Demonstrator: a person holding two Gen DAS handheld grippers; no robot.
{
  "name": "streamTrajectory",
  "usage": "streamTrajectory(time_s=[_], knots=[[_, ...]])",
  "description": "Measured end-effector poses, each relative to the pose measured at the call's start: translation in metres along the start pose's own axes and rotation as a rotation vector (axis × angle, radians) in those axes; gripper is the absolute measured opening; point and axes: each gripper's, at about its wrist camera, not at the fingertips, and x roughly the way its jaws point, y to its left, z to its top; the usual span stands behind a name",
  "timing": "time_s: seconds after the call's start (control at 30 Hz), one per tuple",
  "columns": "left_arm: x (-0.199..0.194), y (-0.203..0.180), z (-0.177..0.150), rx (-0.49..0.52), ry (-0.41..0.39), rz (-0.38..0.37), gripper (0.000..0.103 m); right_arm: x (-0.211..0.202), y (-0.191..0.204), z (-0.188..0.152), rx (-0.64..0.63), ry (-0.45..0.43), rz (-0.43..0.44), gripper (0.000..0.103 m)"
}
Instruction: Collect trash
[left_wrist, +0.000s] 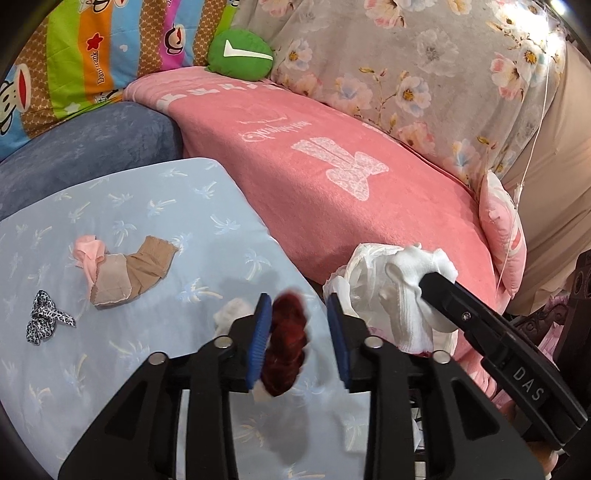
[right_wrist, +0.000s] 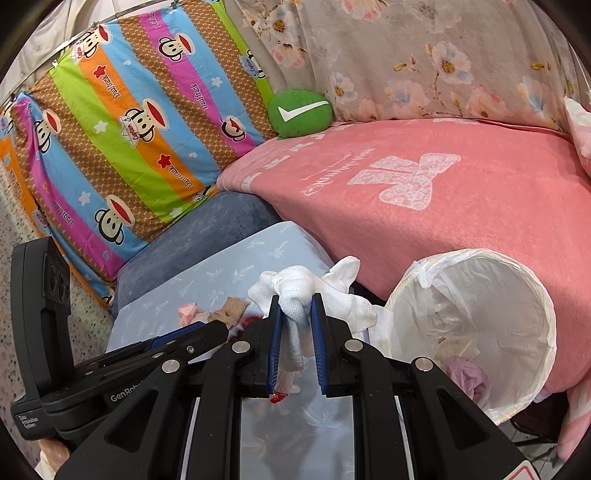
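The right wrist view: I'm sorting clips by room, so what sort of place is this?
Probably a bedroom or a sofa corner at home: a pink blanket over a cushioned seat, a striped cartoon-monkey pillow against the back, and a small lined trash bin beside it.

Left gripper (left_wrist: 300, 334) open over the pale blue palm-print table (left_wrist: 147, 229), blurred dark red scrunchie (left_wrist: 286, 349) between its blue-padded fingers (left_wrist: 261, 332), against the left pad. Right gripper (left_wrist: 430, 282) clamped on a white sock (left_wrist: 413, 295) above the white bin liner (left_wrist: 354, 273). Farther left on the table: tan stocking (left_wrist: 133, 273) with pink cloth (left_wrist: 88, 254), leopard-print scrunchie (left_wrist: 44, 321). Beyond: pink blanket (left_wrist: 332, 177), green cushion (left_wrist: 240, 55).
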Motion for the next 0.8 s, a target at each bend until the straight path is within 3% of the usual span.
streamTrajectory(time_s=[0.13,0.6,0.8], knots=[[0.001,0.001,0.000,0.000,-0.004,0.019,0.039,0.003,0.000,-0.001,-0.005,0.010,0.003,0.015],[0.026,-0.005,-0.025,0.027,0.074,0.019,0.039,0.003,-0.019,-0.006,0.008,0.026,-0.023,0.015],[0.048,0.004,-0.039,0.016,0.112,0.093,0.039,0.001,-0.034,-0.011,0.022,0.033,-0.042,0.015]])
